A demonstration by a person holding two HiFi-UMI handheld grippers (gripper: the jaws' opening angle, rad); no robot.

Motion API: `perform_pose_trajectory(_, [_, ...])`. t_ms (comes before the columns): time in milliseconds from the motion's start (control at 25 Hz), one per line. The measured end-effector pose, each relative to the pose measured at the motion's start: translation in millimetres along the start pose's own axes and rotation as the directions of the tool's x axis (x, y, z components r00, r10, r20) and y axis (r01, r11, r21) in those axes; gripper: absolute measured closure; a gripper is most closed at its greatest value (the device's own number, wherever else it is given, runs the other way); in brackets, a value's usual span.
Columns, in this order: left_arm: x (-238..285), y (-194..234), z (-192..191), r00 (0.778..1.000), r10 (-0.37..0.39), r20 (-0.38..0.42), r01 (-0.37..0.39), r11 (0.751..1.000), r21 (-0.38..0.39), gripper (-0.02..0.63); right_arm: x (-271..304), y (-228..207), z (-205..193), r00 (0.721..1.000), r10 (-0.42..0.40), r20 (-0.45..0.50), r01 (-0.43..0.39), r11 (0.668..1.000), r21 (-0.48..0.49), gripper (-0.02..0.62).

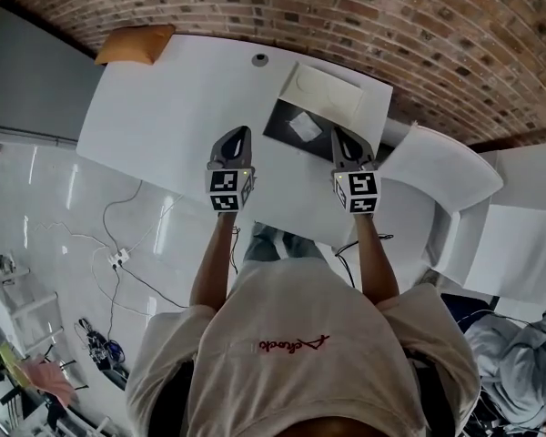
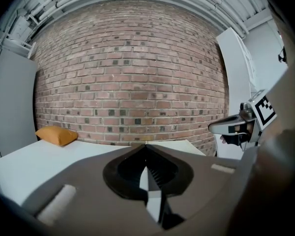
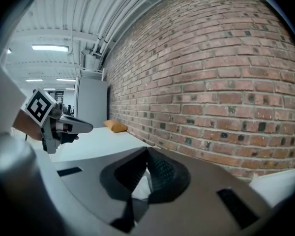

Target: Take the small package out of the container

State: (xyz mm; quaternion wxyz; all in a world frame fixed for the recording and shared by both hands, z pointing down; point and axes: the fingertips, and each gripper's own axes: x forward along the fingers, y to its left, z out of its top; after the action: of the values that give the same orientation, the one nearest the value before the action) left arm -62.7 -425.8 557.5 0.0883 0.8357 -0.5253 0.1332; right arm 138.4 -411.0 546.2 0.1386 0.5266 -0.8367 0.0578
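Closest to us is our own pale shirt (image 1: 291, 335), and from it both forearms reach out over the white desk (image 1: 164, 116). The left gripper (image 1: 243, 133) has its jaws pressed together with nothing between them, and it hangs over bare desk well left of the work. The right gripper (image 1: 339, 137) is likewise closed and empty, its tip just at the near right edge of the dark container (image 1: 280, 116). The small package (image 1: 304, 126) lies flat on the container's floor, near its middle, with what looks like a white lid (image 1: 326, 91) lying just behind. An orange envelope (image 1: 135, 44) rests well apart at the far left corner. We judge the package to be light and thin, a flat white sachet or folded wrapper, probably soft enough to bend and likely to skate across the smooth dark floor if we push at it. We would first have to spread the right jaws, then come down on a raised edge or corner and pinch there, gently, since a flat face offers nothing to bite. The container looks shallow and light too, so it may shift; our left gripper could steady its rim.
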Motion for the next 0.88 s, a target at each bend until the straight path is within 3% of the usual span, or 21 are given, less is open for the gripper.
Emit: perform_pose_trajectory(880, [26.2, 18.2, -100.2, 0.981, -0.122, -0.150, 0.107, 0.989, -0.102, 0.597, 33.9, 36.5, -84.2, 0.978, -0.004, -0.210, 0.007, 1.000, 0.014, 0.584])
